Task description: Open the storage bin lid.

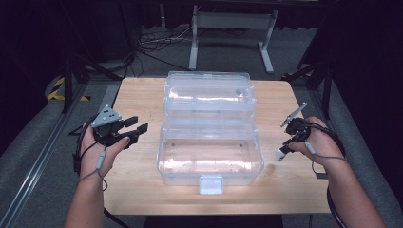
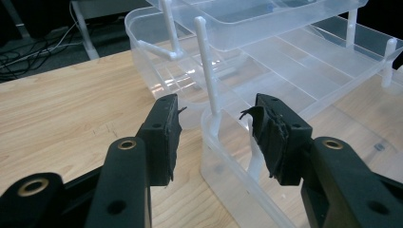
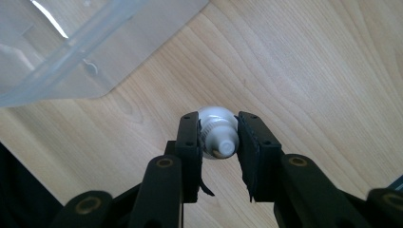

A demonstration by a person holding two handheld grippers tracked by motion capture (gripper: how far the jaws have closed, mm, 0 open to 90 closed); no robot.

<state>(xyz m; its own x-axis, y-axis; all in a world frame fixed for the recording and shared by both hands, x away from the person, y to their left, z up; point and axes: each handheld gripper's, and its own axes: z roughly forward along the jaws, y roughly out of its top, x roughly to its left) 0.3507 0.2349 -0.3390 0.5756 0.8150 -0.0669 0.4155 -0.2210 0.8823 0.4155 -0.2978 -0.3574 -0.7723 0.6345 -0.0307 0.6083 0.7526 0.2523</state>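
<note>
Box: a clear plastic box (image 1: 209,159) stands open in the middle of the wooden table (image 1: 138,97), with its latch tab (image 1: 211,184) at the near edge.
Box contents: the lower tub looks empty; the wood shows through its floor.
Tray: a clear divided tray (image 1: 209,102) is raised up and back behind the tub on thin white arms (image 2: 207,66); its compartments look empty, and the lid stands beyond it with one small round mark near its far right corner.
White tube: a small white tube-like thing (image 3: 217,132) with a ribbed collar and a round nozzle end sits between the jaws of the right gripper, above bare wood just right of the box; what it is exactly cannot be told.
Right gripper: the right gripper (image 1: 286,144) is closed tight on the white tube, both pads pressed to its sides.
Right hand: the right hand (image 1: 317,142) holds it low over the table's right edge, jaws tilted down and toward the box, apart from it.
Left gripper: the left gripper (image 2: 216,135) has its jaws wide apart with nothing between them; the pads are frayed.
Left hand: the left hand (image 1: 102,149) holds it near the box's left end, aimed at the tub's corner and a white arm, not touching either.
Floor: grey carpet, cables and a white frame lie beyond the table.
</note>
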